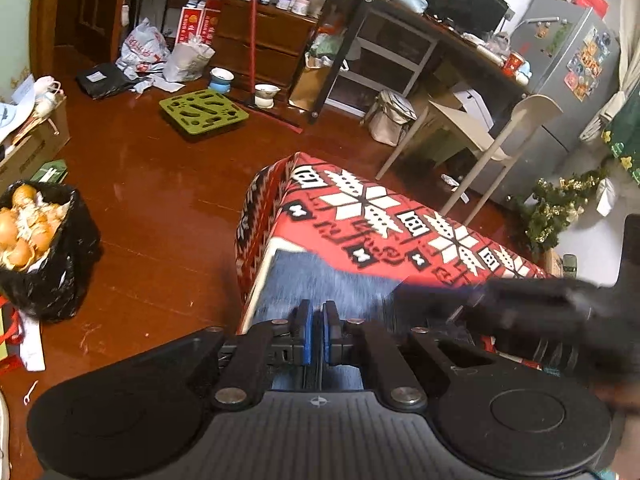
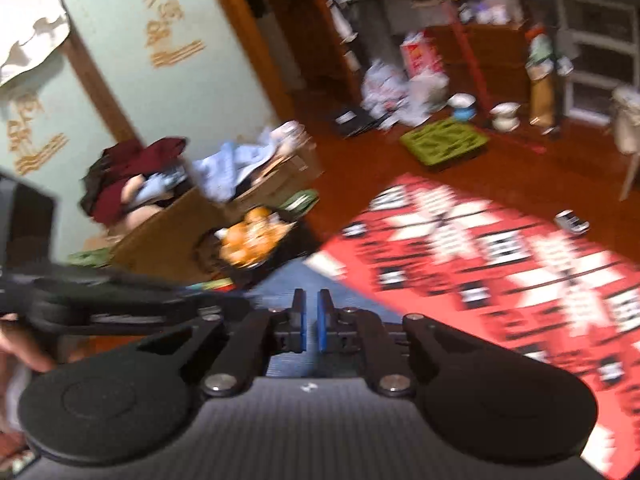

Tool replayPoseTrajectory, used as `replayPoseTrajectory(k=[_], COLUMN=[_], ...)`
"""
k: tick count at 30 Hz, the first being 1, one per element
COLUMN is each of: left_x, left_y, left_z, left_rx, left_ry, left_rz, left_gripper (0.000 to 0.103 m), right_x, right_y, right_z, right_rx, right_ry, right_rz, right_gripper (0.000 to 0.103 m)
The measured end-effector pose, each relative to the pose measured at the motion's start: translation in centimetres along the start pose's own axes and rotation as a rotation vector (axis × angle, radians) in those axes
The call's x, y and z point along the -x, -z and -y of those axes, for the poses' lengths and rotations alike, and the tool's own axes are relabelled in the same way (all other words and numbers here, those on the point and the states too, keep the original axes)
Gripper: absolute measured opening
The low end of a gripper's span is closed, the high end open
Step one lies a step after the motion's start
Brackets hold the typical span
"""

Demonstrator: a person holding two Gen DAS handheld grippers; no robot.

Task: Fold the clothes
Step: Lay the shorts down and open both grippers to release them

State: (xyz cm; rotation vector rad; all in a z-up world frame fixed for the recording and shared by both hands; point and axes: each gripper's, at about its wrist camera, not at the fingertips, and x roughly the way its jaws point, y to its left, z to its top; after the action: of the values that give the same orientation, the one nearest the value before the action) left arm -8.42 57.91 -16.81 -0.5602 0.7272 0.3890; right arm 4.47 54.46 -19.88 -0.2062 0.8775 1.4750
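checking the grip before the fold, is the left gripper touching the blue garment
Cannot tell. In the left wrist view the left gripper is shut over the blue garment, but blur hides whether cloth is pinched.

The left gripper point(image 1: 317, 330) points steeply downward, its blue-padded jaws drawn almost together with only a thin slit between them. The right gripper point(image 2: 311, 322) tilts downward as well, its jaws nearly closed with a narrow gap showing; whether either one pinches anything cannot be told. The two are just beside each other, each showing as a blurred black shape at the edge of the other's view, and bare fingers point(image 2: 24, 354) show behind the left one.
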Motion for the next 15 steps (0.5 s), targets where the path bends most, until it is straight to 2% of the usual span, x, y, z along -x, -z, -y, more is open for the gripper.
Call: replayPoseTrajectory(k=[5, 7, 12, 14, 15], left_x=[-2.3, -2.9, -3.8, -3.2, -2.7], left_y=[-1.2, -1.3, -2.3, -2.8, -3.0], left_z=[-0.8, -1.0, -1.5, -1.2, -1.0], left_rx=[0.009, 0.016, 0.081, 0.092, 0.096], left_ry=[0.012, 0.012, -0.002, -0.015, -0.019], left_rz=[-0.020, -0.017, -0.017, -0.009, -0.001], left_gripper=[0.001, 0.001, 0.002, 0.002, 0.005], right_x=[-4.0, -4.9, -5.8, -5.9, -5.8], right_y=[0.1, -0.1, -0.9, -1.4, -1.6], right_z=[-0.5, -0.2, 0.8, 1.0, 1.1], right_rx=[-0.021, -0.039, -0.113, -0.126, -0.131], right_ry=[0.041, 0.049, 0.061, 0.071, 0.075], right_rz=[-0.066, -0.064, -0.052, -0.046, -0.042], right_gripper=[0.005, 0.001, 0.000, 0.006, 0.011])
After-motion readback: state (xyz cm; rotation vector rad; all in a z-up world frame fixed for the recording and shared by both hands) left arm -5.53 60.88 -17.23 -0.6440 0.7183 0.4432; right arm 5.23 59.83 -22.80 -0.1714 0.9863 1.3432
